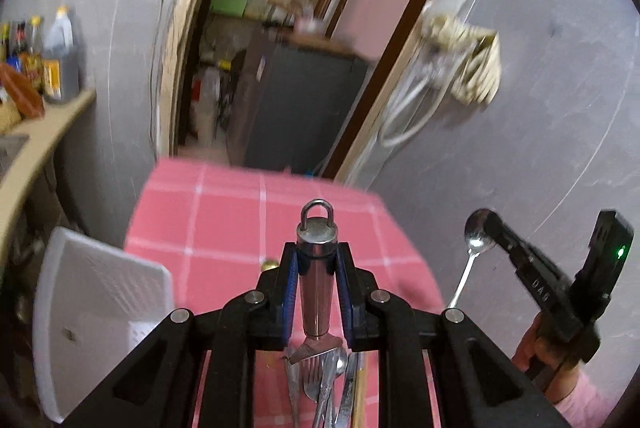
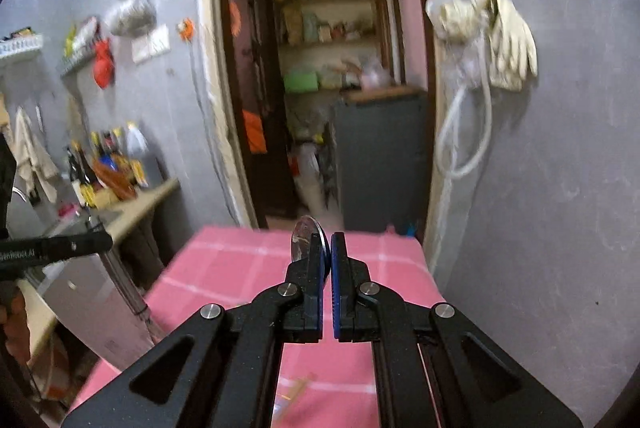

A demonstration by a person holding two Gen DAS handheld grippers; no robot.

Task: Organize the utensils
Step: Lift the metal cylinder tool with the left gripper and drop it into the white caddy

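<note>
Left tongs [image 1: 317, 260] clamp a steel utensil handle [image 1: 316, 292] with hanging loop; right tongs [image 2: 330, 260] pinch a spoon [image 1: 478, 236], both above the pink-checked table [image 1: 224, 220].

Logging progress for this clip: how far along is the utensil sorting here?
Nothing looks sorted yet. In hand: the left tongs grip a steel utensil handle; the right tongs pinch a spoon. Left: a pile of cutlery on the pink cloth; the white basket's inside shows nothing.
</note>
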